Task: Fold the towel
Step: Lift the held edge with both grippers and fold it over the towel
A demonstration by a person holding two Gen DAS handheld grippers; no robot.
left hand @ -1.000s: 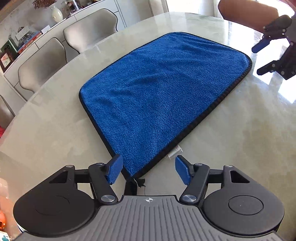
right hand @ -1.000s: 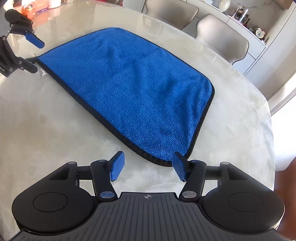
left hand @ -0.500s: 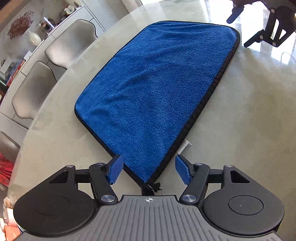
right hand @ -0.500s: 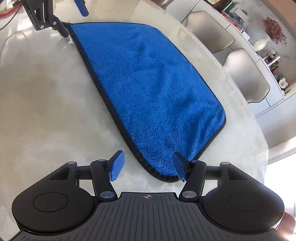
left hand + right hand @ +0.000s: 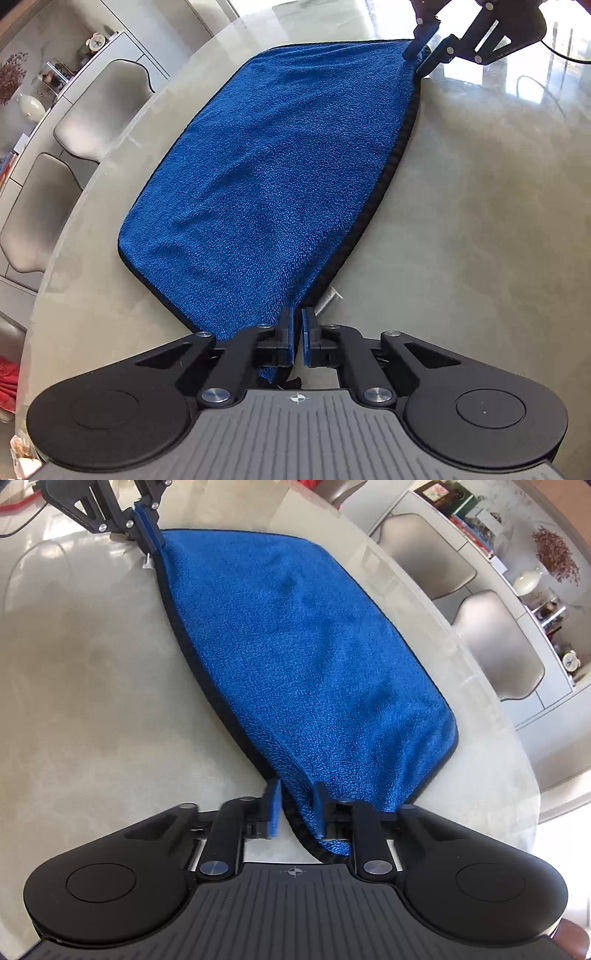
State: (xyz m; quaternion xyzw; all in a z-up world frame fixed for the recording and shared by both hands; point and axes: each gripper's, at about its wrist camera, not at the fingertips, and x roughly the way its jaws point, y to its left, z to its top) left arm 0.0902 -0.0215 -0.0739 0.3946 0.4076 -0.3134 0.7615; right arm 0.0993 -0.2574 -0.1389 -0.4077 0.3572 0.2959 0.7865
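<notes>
Your blue towel (image 5: 280, 173) lies spread on the pale stone table (image 5: 480, 229), the two corners nearest you pulled up off the surface. Your left gripper (image 5: 297, 339) has just closed and pinches the near-left corner by the small white tag (image 5: 330, 296), whose print is too small to read; your right gripper (image 5: 295, 814) has just been closing too, its pads squeezing the bunched near-right corner. No brand or writing readable on either tool.

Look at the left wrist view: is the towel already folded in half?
No. The towel lies in one spread layer on the table.
</notes>
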